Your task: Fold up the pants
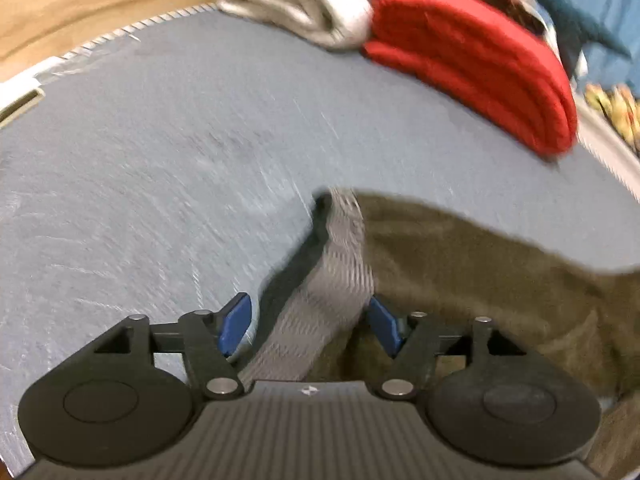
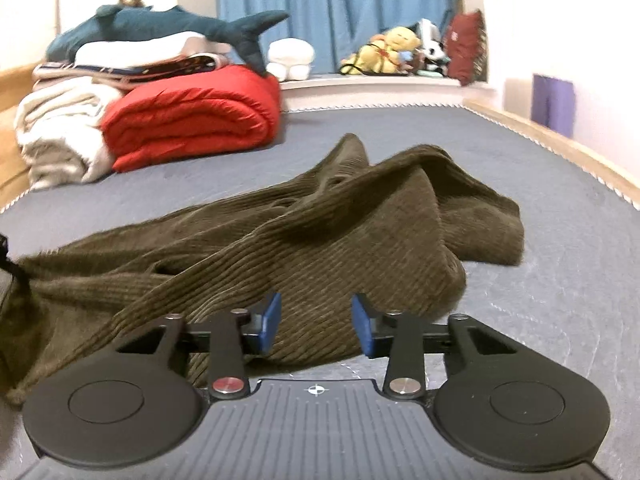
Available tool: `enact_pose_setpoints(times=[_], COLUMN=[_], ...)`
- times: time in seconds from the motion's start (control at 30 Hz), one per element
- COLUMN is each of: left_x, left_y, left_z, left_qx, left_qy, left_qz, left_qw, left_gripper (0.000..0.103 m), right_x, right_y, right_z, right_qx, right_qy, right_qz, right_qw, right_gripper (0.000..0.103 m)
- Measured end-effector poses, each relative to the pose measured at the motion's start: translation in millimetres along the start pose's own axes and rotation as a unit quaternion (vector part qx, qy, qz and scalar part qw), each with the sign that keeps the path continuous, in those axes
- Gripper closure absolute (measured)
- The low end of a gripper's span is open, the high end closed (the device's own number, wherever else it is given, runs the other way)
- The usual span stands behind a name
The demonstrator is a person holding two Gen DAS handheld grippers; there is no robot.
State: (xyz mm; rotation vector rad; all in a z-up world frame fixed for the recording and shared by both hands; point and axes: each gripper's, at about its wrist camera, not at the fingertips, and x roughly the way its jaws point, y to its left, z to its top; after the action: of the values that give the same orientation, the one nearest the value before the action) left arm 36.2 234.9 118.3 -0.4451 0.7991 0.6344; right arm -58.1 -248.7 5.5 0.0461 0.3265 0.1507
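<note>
- Plainly, the bed point(image 2: 520, 152) is the largest thing: one grey-blue mattress surface, running out ahead of both pairs of fingers and bearing everything else.
- One pair of pants point(image 2: 320, 240), olive-brown corduroy, lies crumpled and unfolded on the bed. In the right wrist view it is heaped straight ahead of the fingers, with a fold of it reaching in between them.
- One red quilt point(image 2: 192, 120) and one pale blanket point(image 2: 56, 132) sit folded side by side, far ahead and to the left of the right fingers. One plush shark point(image 2: 160, 24) lies on top of that stack, and a cluster of small toys point(image 2: 396, 52) lines the far ledge; I cannot count them surely.
- One grey waistband point(image 1: 320, 292) stands between the left fingers, with the brown cloth trailing off to their right.
- Two grippers: the left gripper point(image 1: 310, 326) is spread wide, its pads beside the waistband but not pinching it; the right gripper point(image 2: 316, 324) is likewise parted, with corduroy between the pads and nothing clamped.
- Risk, as I judge it: the heap is thick, so closing the right fingers here could catch several layers at once and drag a lump instead of one edge.
- Risk: the left view is motion-blurred, so a hurried closing could miss the waistband or catch only its lip, which might slip free on lifting.
- Risk: uneven pulls would twist the legs, spoiling the fold.
</note>
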Motion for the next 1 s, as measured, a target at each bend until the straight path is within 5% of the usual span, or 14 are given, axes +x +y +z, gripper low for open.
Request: enact_pose_setpoints(times=[0.1,0.23,0.33,0.43,0.57,0.7,0.87,1.0], left_x=[-8.0,-2.7,-5.5,-20.2,-32.7,-31.0,-25.3,-20.3], left_y=[5.5,-3.0,-21.6,-48.8,-79.8,-96.4,-101.0,-101.0], left_z=[8.4,9.3,3.7,-7.1,-30.7,-44.4,-45.6,-40.5], left_qx=[-0.019,-0.006,0.035,0.115,0.206,0.245,0.255,0.273], left_qy=[-0.026,0.004,0.010,-0.003,0.017,0.029,0.035,0.028], left_qz=[0.002,-0.065,-0.124,-0.182,-0.257,-0.260,-0.244,-0.237], left_qw=[0.9995,0.9979,0.9916,0.9766,0.9440,0.9337,0.9351,0.9321], left_gripper=[0.029,0.030,0.042,0.068,0.080,0.080,0.079,0.078], right_x=[-0.5,-6.5,-0.5,15.1,42.1,81.0,139.7,173.6], right_y=[-7.1,-16.7,-34.6,-49.8,-56.9,-52.9,-48.5,-44.1], right_z=[2.4,13.1,30.6,51.9,74.9,90.1,107.5,108.8], right_qx=[0.021,0.015,0.051,0.086,0.124,0.147,0.178,0.185], right_qy=[-0.003,-0.027,-0.011,0.008,0.019,0.045,0.088,0.118], right_qz=[0.007,0.006,0.016,0.013,0.012,0.014,0.030,-0.004], right_qw=[1.000,0.999,0.999,0.996,0.992,0.988,0.980,0.976], right_gripper=[0.064,0.069,0.071,0.069,0.060,0.054,0.041,0.045])
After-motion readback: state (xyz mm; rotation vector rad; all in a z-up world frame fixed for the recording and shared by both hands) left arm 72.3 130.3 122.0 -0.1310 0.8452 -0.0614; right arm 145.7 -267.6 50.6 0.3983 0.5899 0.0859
